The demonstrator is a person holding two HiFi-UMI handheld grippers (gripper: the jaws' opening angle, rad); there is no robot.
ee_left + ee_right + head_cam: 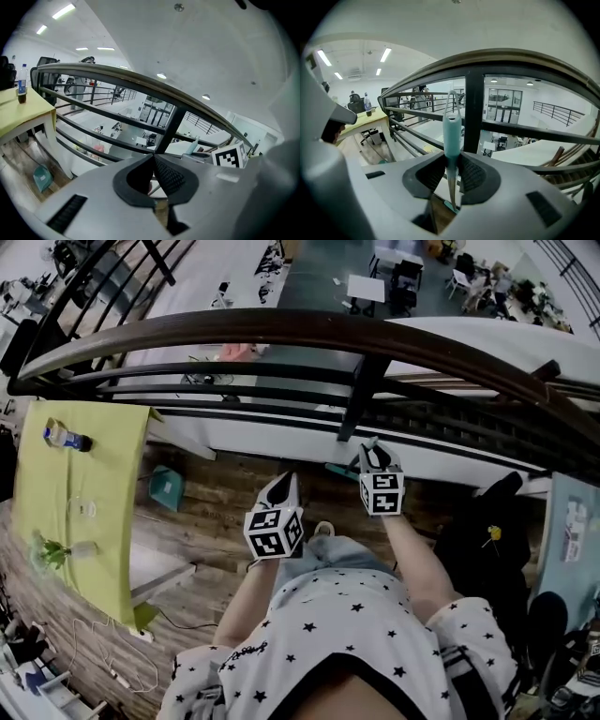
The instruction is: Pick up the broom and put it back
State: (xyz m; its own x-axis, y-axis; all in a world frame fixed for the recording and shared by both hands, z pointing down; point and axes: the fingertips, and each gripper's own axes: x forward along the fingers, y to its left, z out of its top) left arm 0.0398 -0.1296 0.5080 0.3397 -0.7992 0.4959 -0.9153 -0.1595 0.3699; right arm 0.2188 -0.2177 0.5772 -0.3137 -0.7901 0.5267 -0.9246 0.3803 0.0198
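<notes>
The right hand-held gripper [452, 159] is clenched on the teal plastic broom [452, 129]. In the right gripper view its two ribbed dark pads press on the thin shaft just under the thicker teal grip. The grip stands upright above the jaws at the centre of the frame, with a thin hanging loop at its top. A teal strip shows through the gap below the jaws, over brown floor. In the head view this hand-held gripper [373, 448] sits right of centre, its marker cube facing the camera, close beneath the railing.

The left hand-held gripper [153, 158] is clenched on nothing, its pad tips meeting at lower centre of the left gripper view. In the head view it [284, 482] lies left of and lower than the right one, and apart from it.

A dark metal railing with a brown wooden handrail [300, 329] arcs across the upper half of the head view, and one of its posts [473, 112] rises just behind the broom grip. Below it is a wood-plank floor [234, 493], with a teal dustpan [167, 488] at middle left. A yellow-green counter [56, 493] fills the left edge and carries a clear plastic bottle with a blue cap [66, 437]. The person's star-printed white shirt [347, 634] fills the bottom centre.
</notes>
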